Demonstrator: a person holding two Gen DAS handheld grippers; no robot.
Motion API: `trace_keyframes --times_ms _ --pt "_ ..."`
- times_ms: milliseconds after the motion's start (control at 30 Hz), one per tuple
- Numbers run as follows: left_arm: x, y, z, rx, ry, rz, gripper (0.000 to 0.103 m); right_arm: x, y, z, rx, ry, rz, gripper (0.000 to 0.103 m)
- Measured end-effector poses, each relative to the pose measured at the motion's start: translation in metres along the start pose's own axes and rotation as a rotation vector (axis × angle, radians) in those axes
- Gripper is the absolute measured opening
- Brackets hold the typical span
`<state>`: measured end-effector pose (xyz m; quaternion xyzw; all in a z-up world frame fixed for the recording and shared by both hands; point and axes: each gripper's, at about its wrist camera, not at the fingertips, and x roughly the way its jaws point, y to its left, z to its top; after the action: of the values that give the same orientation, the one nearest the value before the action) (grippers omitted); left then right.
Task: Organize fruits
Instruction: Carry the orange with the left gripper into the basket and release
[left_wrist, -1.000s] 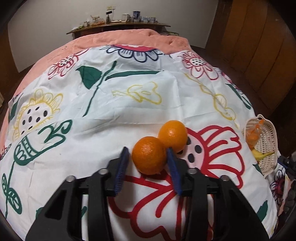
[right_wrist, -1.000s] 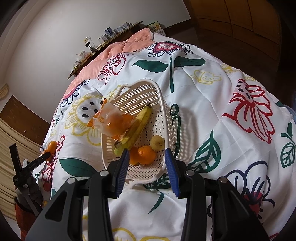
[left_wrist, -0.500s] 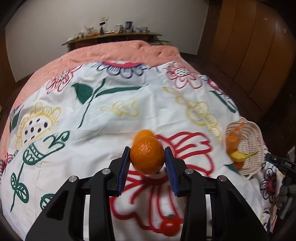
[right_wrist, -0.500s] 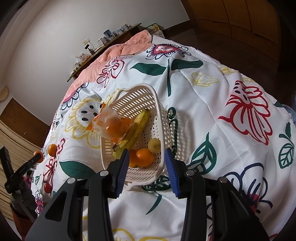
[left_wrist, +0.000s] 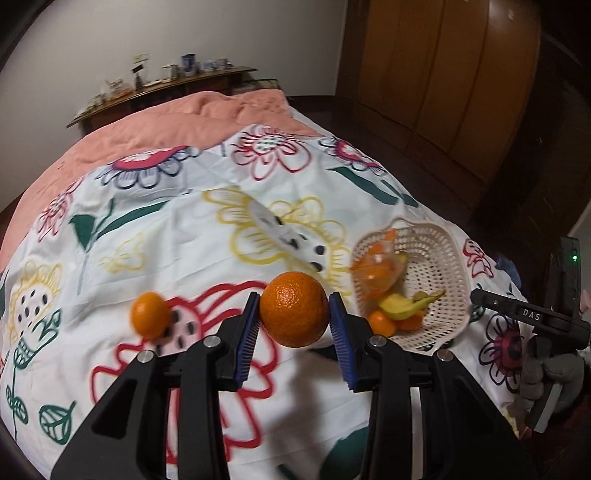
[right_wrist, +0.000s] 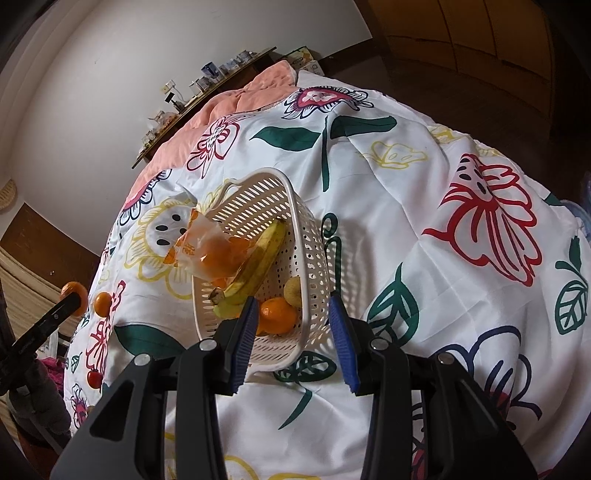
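The left gripper (left_wrist: 293, 326) has its jaws clenched on an orange (left_wrist: 294, 309) (lifted off the bed). The right gripper (right_wrist: 291, 341) hangs released over the basket (right_wrist: 314, 258).

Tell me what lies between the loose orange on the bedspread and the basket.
In the left wrist view, the left gripper clamping an orange sits between the loose orange and the basket; otherwise bare bedspread.

Orange (left_wrist: 294, 309) bright orange; basket (left_wrist: 448, 258) cream; bedspread (left_wrist: 207, 236) white, red-yellow-green floral; blanket (left_wrist: 147, 129) salmon.

Basket (left_wrist: 448, 254) right of loose orange (left_wrist: 149, 319)
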<state>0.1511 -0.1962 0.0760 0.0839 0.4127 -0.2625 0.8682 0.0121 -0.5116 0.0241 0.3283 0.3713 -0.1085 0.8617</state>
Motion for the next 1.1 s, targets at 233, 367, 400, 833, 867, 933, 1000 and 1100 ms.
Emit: trace_keyframes --times_ms 233,367,400,833,867,933,1000,1100 --pt "0.024 -0.037 0.016 0.054 0.036 -0.047 0.039 0.001 -0.005 0.0 0.011 -0.001 0.01 0.04" --pt "0.036 -0.053 0.022 0.079 0.051 -0.067 0.039 0.002 -0.008 0.0 0.015 0.004 0.018 0.04" --pt "0.04 -0.06 0.024 0.085 0.057 -0.075 0.039 0.002 -0.008 0.0 0.014 0.005 0.019 0.04" --pt "0.074 -0.112 0.026 0.155 0.11 -0.107 0.039 -0.009 0.007 -0.002 -0.108 -0.074 -0.085 0.04" --pt "0.076 -0.114 0.026 0.158 0.111 -0.109 0.039 -0.009 0.009 -0.003 -0.12 -0.082 -0.098 0.04" --pt "0.079 -0.119 0.025 0.158 0.113 -0.114 0.039 -0.01 0.012 -0.004 -0.15 -0.098 -0.13 0.04" --pt "0.082 -0.12 0.025 0.149 0.12 -0.118 0.04 -0.009 0.015 -0.006 -0.171 -0.103 -0.143 0.04" --pt "0.08 -0.121 0.023 0.149 0.109 -0.124 0.051 -0.009 0.018 -0.008 -0.191 -0.104 -0.147 0.04"
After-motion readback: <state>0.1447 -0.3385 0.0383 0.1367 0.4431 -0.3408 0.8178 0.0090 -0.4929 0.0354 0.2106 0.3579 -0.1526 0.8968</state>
